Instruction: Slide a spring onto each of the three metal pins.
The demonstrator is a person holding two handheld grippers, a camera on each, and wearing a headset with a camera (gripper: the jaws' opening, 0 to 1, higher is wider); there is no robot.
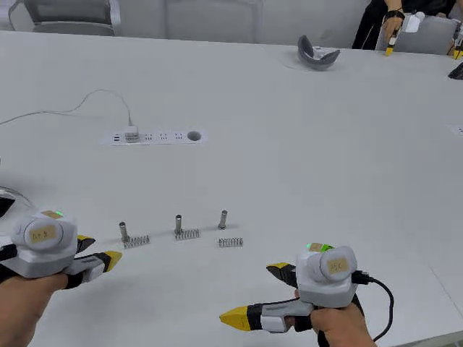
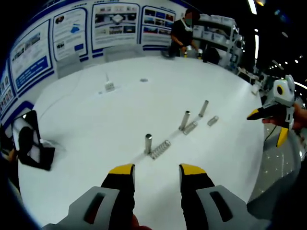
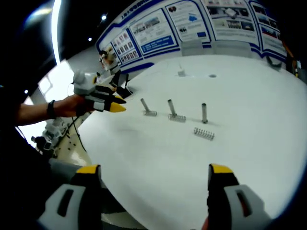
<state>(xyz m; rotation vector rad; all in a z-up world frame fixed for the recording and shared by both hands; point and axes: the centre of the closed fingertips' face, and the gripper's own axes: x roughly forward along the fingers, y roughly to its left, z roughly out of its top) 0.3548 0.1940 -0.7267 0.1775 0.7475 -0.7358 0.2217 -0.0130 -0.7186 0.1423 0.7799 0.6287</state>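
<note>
A smooth white table [image 1: 304, 152] spans the head view from edge to edge.

The left gripper [image 1: 99, 248] sits at the lower left of the frame, gripped in a hand. It has a white and grey body, and its black jaws end in yellow tips. In the left gripper view the jaws stand moderately apart with only bare tabletop between them, touching nothing.

The right gripper [image 1: 257, 293] is at the lower centre-right and has the same build. In the right gripper view its jaws are spread wide, and they are empty and clear of the parts.

A flat white power strip [image 1: 155, 136] lies in the upper left-centre with one plug seated in it. A thin pale cable [image 1: 79, 105] curls away from it toward the left edge.

Three pins stand upright in a row at the lower centre, between the grippers and a little above them. They are short grey metal cylinders: left [image 1: 123, 231], middle [image 1: 178, 224] and right [image 1: 223, 219].

Three springs lie flat on the table, small coiled wire pieces, none of them on a pin. The left one [image 1: 136, 241] and the middle one [image 1: 187, 233] each lie just beside a pin's base. The third [image 1: 231, 242] lies near the right pin, just below it in the frame.
</note>
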